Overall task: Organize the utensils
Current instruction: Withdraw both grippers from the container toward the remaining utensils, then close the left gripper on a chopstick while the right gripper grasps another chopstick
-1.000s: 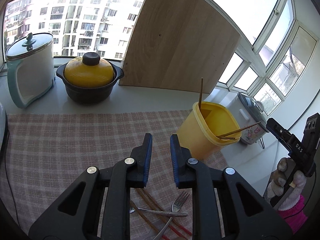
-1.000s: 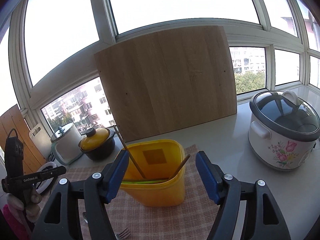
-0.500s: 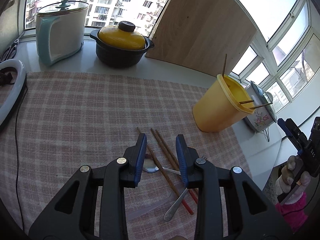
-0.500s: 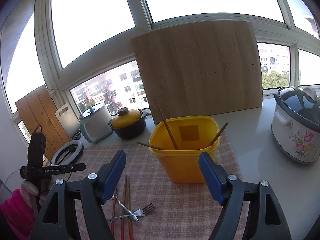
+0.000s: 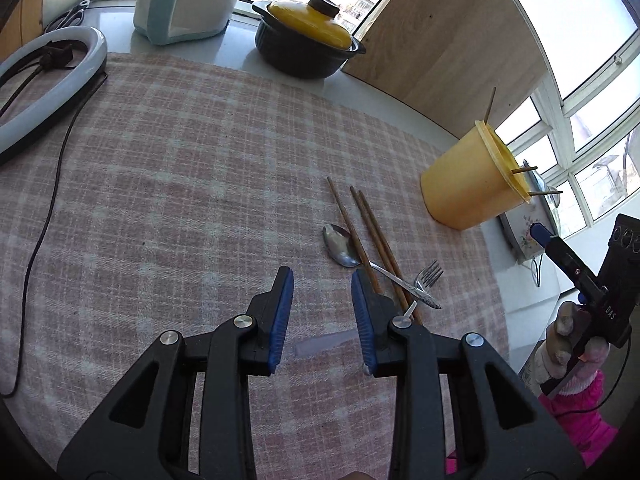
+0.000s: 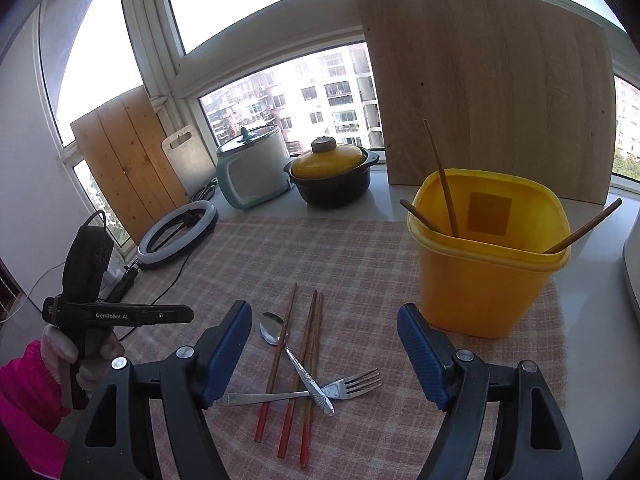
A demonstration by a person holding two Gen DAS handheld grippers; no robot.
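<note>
Up close, the left gripper [image 5: 322, 292] hangs partly open above the checked cloth [image 5: 180, 168], holding nothing, its ribbed blue pads beside the utensil pile. Wider apart and also empty, the right gripper [image 6: 324, 344] frames that pile: three red-tipped wooden chopsticks [image 6: 310, 354], a steel spoon [image 6: 290, 350] and a fork [image 6: 344, 388] crossing them. Beyond stands a yellow plastic bin [image 6: 486, 276] with three chopsticks leaning inside. Farther back sits a yellow-lidded dark pot [image 6: 330, 178].
</note>
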